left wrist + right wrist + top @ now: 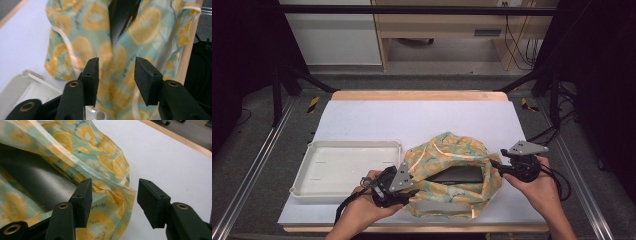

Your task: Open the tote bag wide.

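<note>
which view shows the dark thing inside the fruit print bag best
The high view: the dark object lies framed by the bag mouth. The right gripper view shows its glossy surface close up; the left gripper view shows a dark wedge.

On my screen a shallow white tray (312, 175) sits at the near left of the white worktop (422, 120); beyond its far edge stands a wooden desk (447, 25).
</note>
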A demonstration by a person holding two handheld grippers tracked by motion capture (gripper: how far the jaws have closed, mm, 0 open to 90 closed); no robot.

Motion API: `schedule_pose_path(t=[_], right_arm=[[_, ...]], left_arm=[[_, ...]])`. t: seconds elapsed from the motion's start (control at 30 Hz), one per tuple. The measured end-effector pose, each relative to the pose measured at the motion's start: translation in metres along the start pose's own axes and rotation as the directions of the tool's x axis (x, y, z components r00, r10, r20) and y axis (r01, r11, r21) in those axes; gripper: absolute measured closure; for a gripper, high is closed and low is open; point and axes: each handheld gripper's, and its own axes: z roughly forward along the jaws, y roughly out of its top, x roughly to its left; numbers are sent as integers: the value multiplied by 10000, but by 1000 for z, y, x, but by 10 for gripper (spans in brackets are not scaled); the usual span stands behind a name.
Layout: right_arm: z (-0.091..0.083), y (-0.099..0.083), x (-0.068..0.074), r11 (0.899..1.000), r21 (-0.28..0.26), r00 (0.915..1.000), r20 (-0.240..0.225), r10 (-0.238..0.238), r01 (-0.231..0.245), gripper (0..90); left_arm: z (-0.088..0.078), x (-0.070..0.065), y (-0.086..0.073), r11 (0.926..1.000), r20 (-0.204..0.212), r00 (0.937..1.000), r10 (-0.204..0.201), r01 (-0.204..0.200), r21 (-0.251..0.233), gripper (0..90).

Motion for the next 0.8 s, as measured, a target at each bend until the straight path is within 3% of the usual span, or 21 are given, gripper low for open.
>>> schedule_pose_path(t=[0.13,0.27,0.37,0.47,0.63,0.8], right_arm=[[-11,4,12,9998,-25,9995,-247,-187,186,445],[-17,5,29,9979,66,9965,-548,-636,641,409],[-19,6,38,9954,160,9931,-714,-930,944,356],[-19,5,42,9951,346,9937,-666,-898,922,283],[-16,6,50,9933,532,9930,-646,-992,1027,231],[-11,5,54,9891,1063,9936,-607,-954,1015,178]], left_arm=[[5,5,15,9997,-174,9998,112,-109,201,490],[24,14,31,9988,-131,9996,236,-230,434,409],[38,19,41,9983,-102,9997,243,-237,538,366],[48,22,47,9975,-118,9997,207,-198,678,321],[60,24,48,9962,-139,9998,148,-135,861,289],[63,25,46,9927,-196,9996,207,-183,1195,302]])
